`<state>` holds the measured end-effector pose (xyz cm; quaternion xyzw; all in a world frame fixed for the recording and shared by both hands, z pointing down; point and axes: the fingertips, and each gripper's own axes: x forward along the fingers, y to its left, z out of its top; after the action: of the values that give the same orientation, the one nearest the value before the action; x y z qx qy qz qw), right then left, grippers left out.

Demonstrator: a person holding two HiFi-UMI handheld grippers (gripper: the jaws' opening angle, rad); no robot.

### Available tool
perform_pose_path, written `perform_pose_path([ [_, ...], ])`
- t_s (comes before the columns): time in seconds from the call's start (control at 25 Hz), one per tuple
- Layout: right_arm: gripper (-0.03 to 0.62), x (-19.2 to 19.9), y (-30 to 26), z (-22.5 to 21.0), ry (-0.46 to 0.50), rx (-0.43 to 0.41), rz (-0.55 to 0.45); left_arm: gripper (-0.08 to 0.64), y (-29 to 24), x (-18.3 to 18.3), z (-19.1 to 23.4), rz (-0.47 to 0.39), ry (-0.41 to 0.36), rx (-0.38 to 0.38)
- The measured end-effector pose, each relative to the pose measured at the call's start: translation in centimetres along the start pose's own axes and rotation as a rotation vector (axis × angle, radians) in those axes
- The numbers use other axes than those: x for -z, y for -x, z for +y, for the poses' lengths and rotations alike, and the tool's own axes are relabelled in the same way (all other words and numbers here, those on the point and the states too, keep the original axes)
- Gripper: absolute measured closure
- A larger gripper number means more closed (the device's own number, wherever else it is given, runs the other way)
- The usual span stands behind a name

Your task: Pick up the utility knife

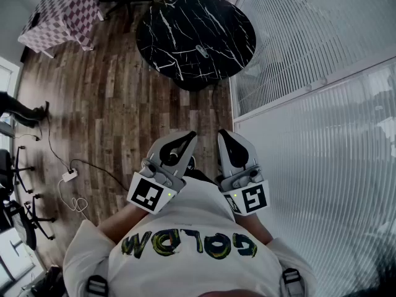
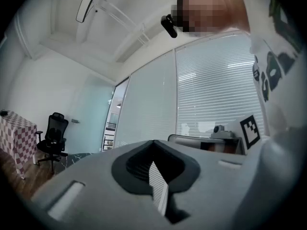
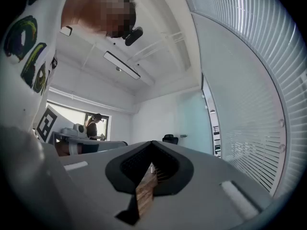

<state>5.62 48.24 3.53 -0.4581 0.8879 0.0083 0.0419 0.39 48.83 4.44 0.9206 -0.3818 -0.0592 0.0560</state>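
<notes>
The utility knife (image 1: pixel 202 51) is a small pale elongated thing lying near the middle of a round black marble table (image 1: pixel 173 17), far ahead of me in the head view. My left gripper (image 1: pixel 189 135) and right gripper (image 1: pixel 223 133) are held side by side close to my chest, pointing level over the wooden floor, well short of the table. Both have their jaws together with nothing held. In the left gripper view the left gripper (image 2: pixel 153 143) shows only a thin slit between its jaws. The right gripper (image 3: pixel 152 143) looks the same in the right gripper view. The knife shows in neither gripper view.
A glass partition with blinds (image 1: pixel 309 73) runs along the right. At the far left stands a table with a checked cloth (image 1: pixel 62 14). A power strip with cables (image 1: pixel 68 175) lies on the floor at the left, with office chairs (image 1: pixel 18 215) beyond it.
</notes>
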Motion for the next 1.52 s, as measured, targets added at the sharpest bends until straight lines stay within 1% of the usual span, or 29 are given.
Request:
perform_pose_path([
  [0.36, 0.591, 0.3, 0.1, -2.1, -0.015, -0.016, -0.001, 0.557, -2.3, 0.9, -0.4, 0.013, 0.001, -0.012],
  [0.6, 0.591, 0.3, 0.4, -3.5, -0.021, -0.028, -0.003, 0.557, -3.7, 1.0, -0.7, 0.003, 0.002, -0.028],
  [0.88, 0.591, 1.0, -0.4, -5.1, -0.035, -0.028, -0.001, 0.557, -5.0, 1.5, 0.1, 0.007, 0.001, -0.037],
  [1.16, 0.591, 1.8, -3.8, -6.7, -0.039, -0.03, -0.016, 0.557, -7.4, 2.4, 3.4, 0.02, 0.003, -0.024],
  [1.36, 0.591, 1.8, -7.9, -8.5, -0.023, -0.024, -0.019, 0.557, -10.2, 1.6, 7.0, 0.002, 0.007, -0.013],
  [1.52, 0.591, 2.2, -11.9, -10.3, -0.028, -0.015, -0.008, 0.557, -12.7, 1.2, 10.4, 0.001, 0.017, 0.0],
])
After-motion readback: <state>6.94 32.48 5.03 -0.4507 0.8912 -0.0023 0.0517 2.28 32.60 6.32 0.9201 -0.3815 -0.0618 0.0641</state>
